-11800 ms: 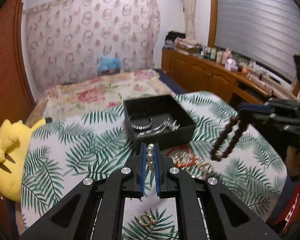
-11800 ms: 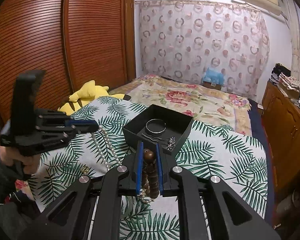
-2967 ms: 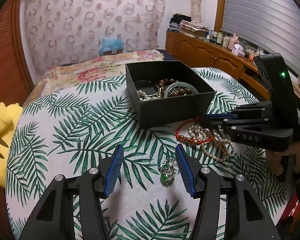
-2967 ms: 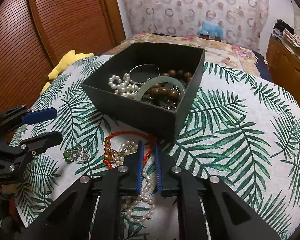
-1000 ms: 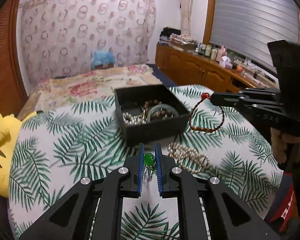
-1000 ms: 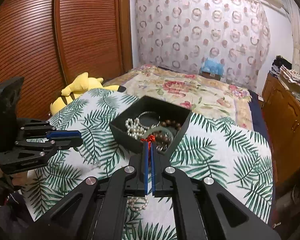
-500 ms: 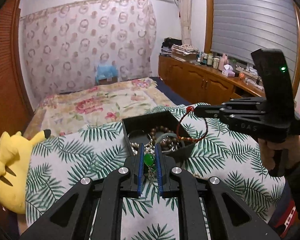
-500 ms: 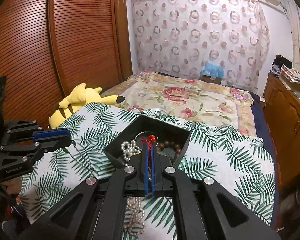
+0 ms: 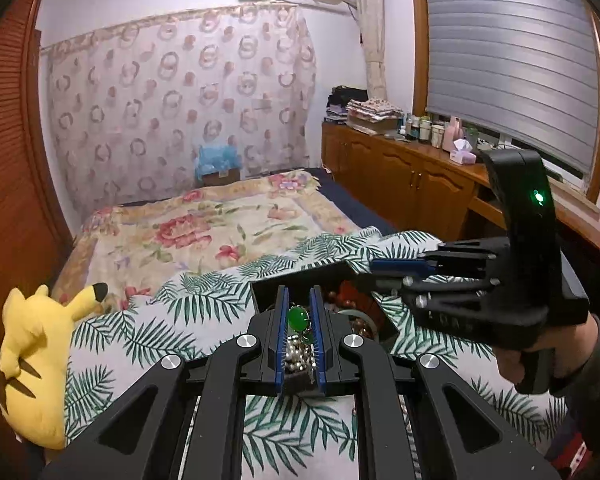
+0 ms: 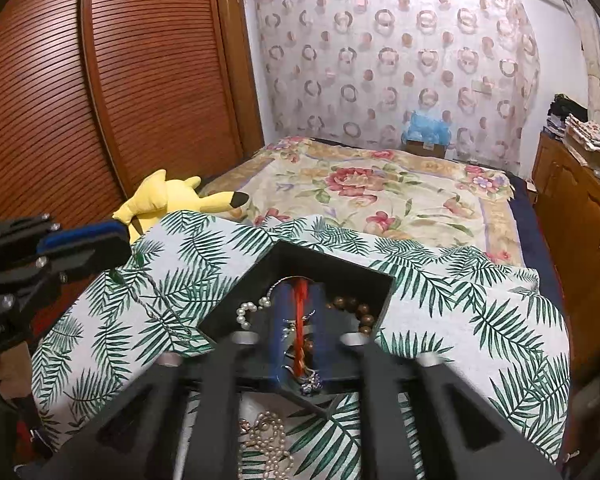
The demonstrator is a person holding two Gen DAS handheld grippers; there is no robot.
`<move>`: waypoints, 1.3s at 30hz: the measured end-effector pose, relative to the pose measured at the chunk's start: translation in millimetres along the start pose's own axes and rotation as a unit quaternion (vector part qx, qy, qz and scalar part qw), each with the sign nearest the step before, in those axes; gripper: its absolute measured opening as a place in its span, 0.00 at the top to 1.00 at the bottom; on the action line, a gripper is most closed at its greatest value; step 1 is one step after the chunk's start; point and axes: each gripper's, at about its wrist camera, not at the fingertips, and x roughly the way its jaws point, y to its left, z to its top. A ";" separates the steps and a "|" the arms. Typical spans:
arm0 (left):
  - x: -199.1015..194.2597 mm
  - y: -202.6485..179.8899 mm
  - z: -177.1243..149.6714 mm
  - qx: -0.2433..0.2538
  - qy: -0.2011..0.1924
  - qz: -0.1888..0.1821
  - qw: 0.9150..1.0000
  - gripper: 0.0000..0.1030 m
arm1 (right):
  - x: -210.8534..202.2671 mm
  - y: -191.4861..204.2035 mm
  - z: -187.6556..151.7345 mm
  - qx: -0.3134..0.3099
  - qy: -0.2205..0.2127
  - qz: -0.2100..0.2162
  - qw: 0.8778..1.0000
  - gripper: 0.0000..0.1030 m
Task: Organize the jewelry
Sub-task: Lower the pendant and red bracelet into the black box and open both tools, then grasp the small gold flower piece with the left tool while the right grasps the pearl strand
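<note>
My left gripper (image 9: 299,307) is shut on a green-stone pendant (image 9: 297,316) and holds it above the near wall of the black jewelry box (image 9: 266,292). My right gripper (image 10: 299,294) is over the box (image 10: 384,292), its jaws slightly apart with a red cord bracelet (image 10: 300,312) hanging between them. It also shows in the left wrist view (image 9: 374,268), reaching over the box from the right. White pearls (image 10: 246,312) and brown beads (image 10: 360,312) lie in the box. A pearl necklace (image 10: 266,440) lies on the palm-leaf cloth in front of the box.
The box stands on a palm-leaf cloth (image 10: 480,320) over the bed. A yellow plush toy (image 9: 32,360) lies at the left edge. A wooden wardrobe (image 10: 80,100) is on the left, and wooden cabinets (image 9: 412,184) with bottles on the right.
Both grippers have moved forward and lower over the box. The right gripper's jaws have parted a little and the red bracelet now hangs loose between them. The left still holds the pendant.
</note>
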 end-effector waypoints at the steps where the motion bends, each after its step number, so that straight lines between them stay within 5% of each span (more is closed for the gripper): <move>1: 0.2 0.1 0.4 0.001 0.000 0.000 1.000 0.91 | -0.2 -1.6 -0.3 0.001 0.000 0.000 1.000 0.69; 30: 70.7 -4.1 2.6 0.007 0.048 0.019 0.999 0.90 | -25.0 -28.8 -50.4 0.007 0.019 -0.022 1.000 0.69; 34: 71.7 -5.4 -0.4 0.004 0.051 0.019 0.998 0.69 | -23.8 -27.4 -57.8 0.006 0.024 -0.022 0.999 0.69; 39: 63.5 -3.7 -9.7 0.001 0.054 0.018 0.998 0.58 | -22.3 -24.2 -71.3 0.004 0.033 -0.016 0.999 0.69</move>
